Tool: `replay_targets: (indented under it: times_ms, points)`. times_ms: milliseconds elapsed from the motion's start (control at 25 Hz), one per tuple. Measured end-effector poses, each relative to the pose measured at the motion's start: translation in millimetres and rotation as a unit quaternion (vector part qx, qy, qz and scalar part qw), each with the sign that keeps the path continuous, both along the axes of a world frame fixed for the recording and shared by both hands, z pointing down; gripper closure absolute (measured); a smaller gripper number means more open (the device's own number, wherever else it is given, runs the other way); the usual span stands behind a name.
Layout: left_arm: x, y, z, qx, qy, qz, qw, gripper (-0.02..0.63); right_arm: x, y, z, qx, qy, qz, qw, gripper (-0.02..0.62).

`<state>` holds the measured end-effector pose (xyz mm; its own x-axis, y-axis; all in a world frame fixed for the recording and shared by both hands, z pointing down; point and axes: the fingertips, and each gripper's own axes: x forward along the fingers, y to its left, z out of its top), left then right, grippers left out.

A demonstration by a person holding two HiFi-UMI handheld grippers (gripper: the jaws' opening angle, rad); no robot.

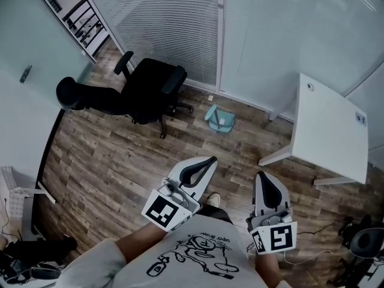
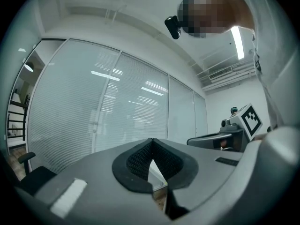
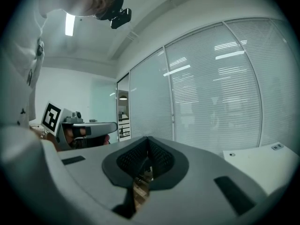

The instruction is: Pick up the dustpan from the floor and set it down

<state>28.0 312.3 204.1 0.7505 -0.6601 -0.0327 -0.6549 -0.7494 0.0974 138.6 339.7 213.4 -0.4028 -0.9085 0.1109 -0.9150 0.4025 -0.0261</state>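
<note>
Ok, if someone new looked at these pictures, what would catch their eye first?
The black chair at upper left of the head view stands out most against the wood floor, with the white table at right. Between them, near the glass wall, lies the small teal dustpan. At the bottom, the left claw and right claw point ahead, both shut and empty.

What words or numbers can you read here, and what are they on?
T-shirt: small print above a drawing, too blurred to read.
On the white table: a corner sticker, too small to read.
Cubes on the left gripper and right gripper: black square patterns, no words.
</note>
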Motion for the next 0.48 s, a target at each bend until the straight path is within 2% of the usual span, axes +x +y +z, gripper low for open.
replay_targets:
  times_ms: [200, 480]
  points:
    - [14.1, -21.7, 2.4, -0.001, -0.001, -0.006, 1.0, 0.609, 13.1, -21.1, 8.4, -0.012, -0.003, -0.006, 1.0, 0.592]
    - [2.8, -56.0, 13.7, -0.012, 0.001, -0.023, 0.9997, 0.609, 5.2, -56.9, 17.7, -0.019, -0.003, -0.018, 1.0, 0.592]
